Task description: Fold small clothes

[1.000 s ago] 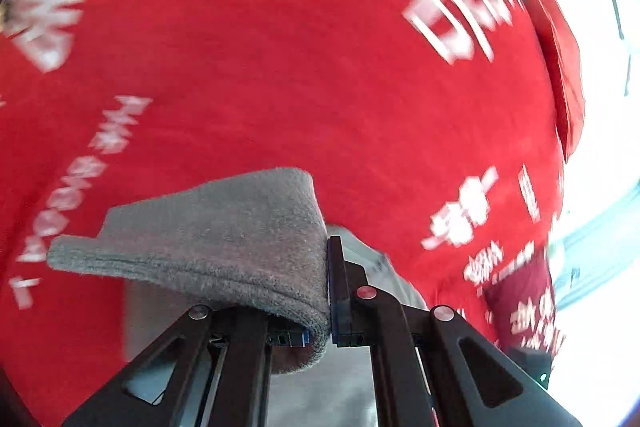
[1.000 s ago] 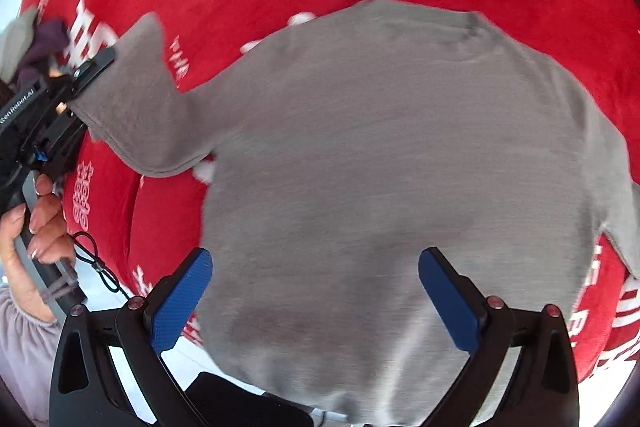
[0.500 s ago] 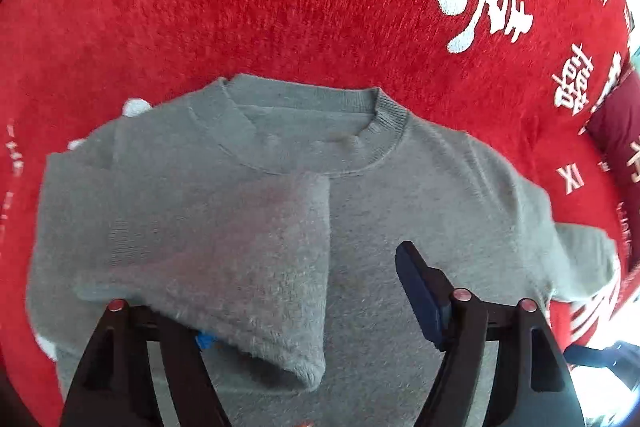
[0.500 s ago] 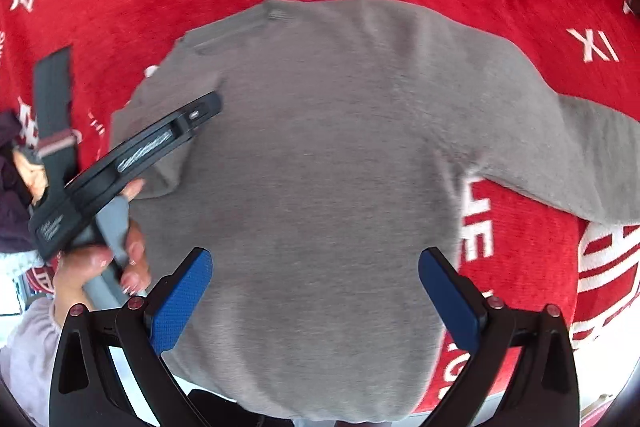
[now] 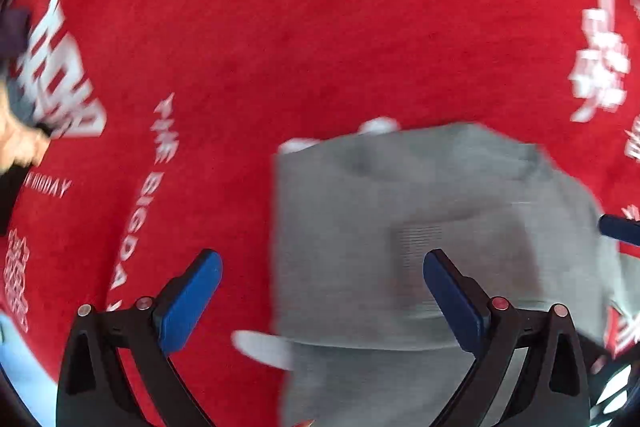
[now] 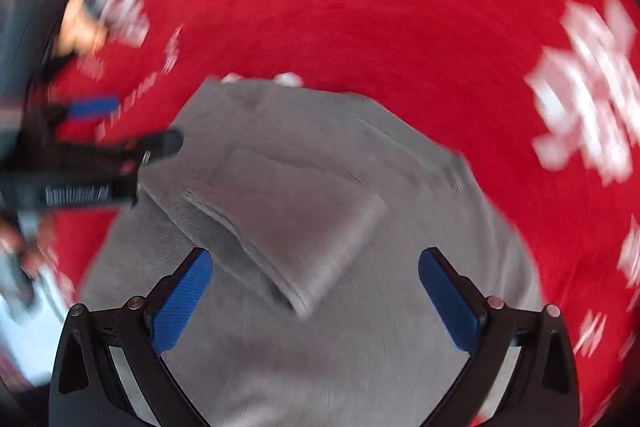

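Since a second ago both sleeves are folded in, and my left tongs (image 5: pixel 322 303) have just been opening, empty now. On the red cloth (image 6: pixel 360 7), the grey sweater (image 6: pixel 340 327) lies at six o'clock. Right tongs (image 6: pixel 316 301) gape wide, empty, over the sleeve (image 6: pixel 304 223). I fear this loose, springy knit may unfold.
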Motion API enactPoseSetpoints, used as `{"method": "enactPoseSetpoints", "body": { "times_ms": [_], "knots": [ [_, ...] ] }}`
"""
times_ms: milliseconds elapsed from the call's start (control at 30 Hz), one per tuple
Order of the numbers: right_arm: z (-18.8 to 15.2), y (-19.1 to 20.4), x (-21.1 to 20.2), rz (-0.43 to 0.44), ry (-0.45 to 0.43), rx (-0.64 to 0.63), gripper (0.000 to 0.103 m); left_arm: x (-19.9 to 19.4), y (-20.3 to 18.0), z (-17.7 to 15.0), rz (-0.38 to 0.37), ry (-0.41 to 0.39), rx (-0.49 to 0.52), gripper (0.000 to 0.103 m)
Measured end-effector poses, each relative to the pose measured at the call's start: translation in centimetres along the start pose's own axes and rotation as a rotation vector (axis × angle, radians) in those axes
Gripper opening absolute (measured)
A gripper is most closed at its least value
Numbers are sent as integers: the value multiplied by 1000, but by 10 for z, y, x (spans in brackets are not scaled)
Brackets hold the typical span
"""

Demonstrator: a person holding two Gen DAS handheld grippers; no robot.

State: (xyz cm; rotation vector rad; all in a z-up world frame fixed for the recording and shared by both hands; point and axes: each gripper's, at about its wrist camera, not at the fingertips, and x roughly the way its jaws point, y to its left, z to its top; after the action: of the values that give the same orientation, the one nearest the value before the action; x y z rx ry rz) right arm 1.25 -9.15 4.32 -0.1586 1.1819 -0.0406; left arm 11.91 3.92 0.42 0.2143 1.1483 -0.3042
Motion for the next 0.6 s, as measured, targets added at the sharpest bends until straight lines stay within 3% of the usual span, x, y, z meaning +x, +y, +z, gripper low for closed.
{"method": "enactPoseSetpoints", "body": {
  "times_ms": [67,133,167,233,267,333,400,433,533,567,600],
  "knots": [
    [6,22,17,-50,30,-110,100,16,15,-1,23,46,-24,101],
    [8,45,41,-148,74,-234,88,31,23,-6,55,74,-37,101],
    [5,49,47,-179,91,-268,78,35,23,-7,63,82,-38,101],
    [2,53,64,-238,120,-323,33,44,24,-12,76,97,-38,101],
    [1,47,64,-222,119,-303,9,46,25,-13,79,102,-39,101],
    [9,16,52,-152,72,-117,9,46,27,-16,78,101,-43,101],
    [8,-30,35,-21,1,131,10,46,28,-13,68,98,-49,101],
    [-1,-61,25,56,-44,294,10,47,26,-10,61,95,-51,101],
    [-45,-129,14,169,-107,642,11,46,28,5,13,75,-76,101],
    [-62,-146,16,205,-102,737,14,46,30,11,-19,72,-94,101],
    [-87,-164,24,257,-65,856,26,50,32,18,-65,79,-112,101]
  ]
}}
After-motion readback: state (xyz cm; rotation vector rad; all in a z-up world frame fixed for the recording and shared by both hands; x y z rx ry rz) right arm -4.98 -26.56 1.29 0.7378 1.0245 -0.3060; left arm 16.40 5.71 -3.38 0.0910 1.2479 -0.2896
